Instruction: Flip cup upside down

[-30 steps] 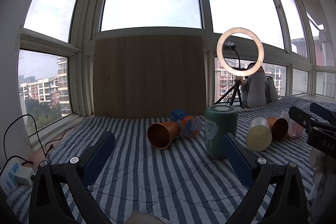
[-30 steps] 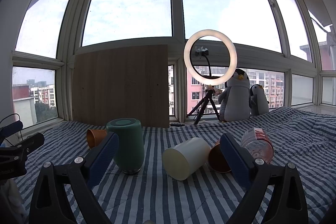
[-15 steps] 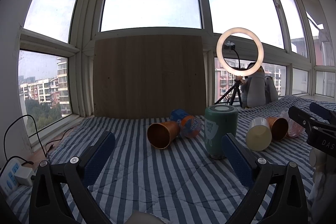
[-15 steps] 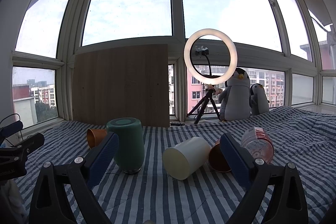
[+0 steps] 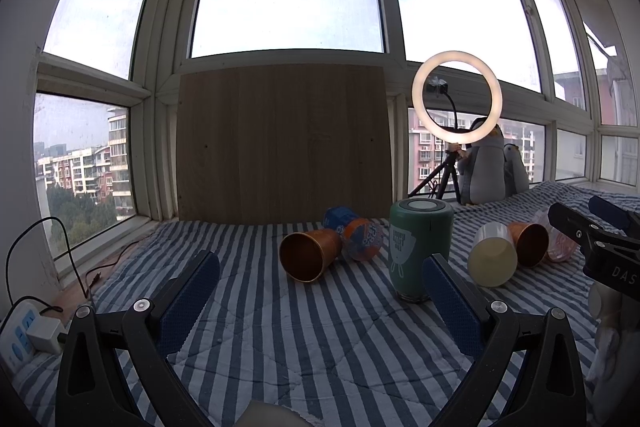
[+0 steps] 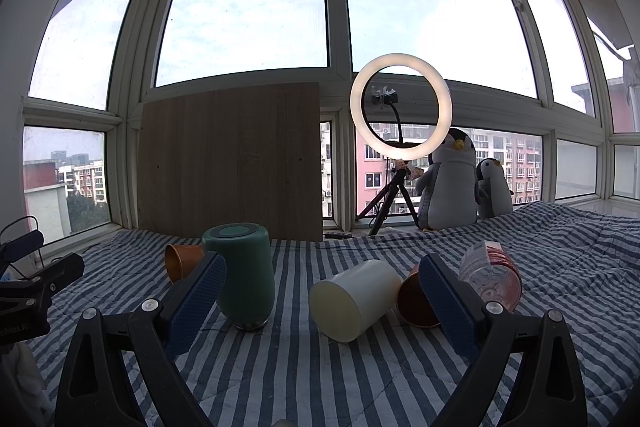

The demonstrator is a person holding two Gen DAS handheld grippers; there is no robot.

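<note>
- The left gripper (image 5: 320, 291) hovers over the striped bedspread (image 5: 320, 339), fingers spread wide and empty.
- The right gripper (image 6: 322, 291) is likewise wide open and empty.
- The green cup (image 6: 244, 279) stands on the bedspread, between a copper cup (image 5: 310, 255) and a cream cup (image 6: 354, 299), both on their sides.

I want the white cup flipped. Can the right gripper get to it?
Probably yes. The right gripper is open, and the white cup lies on its side straight ahead with nothing between them.
</note>
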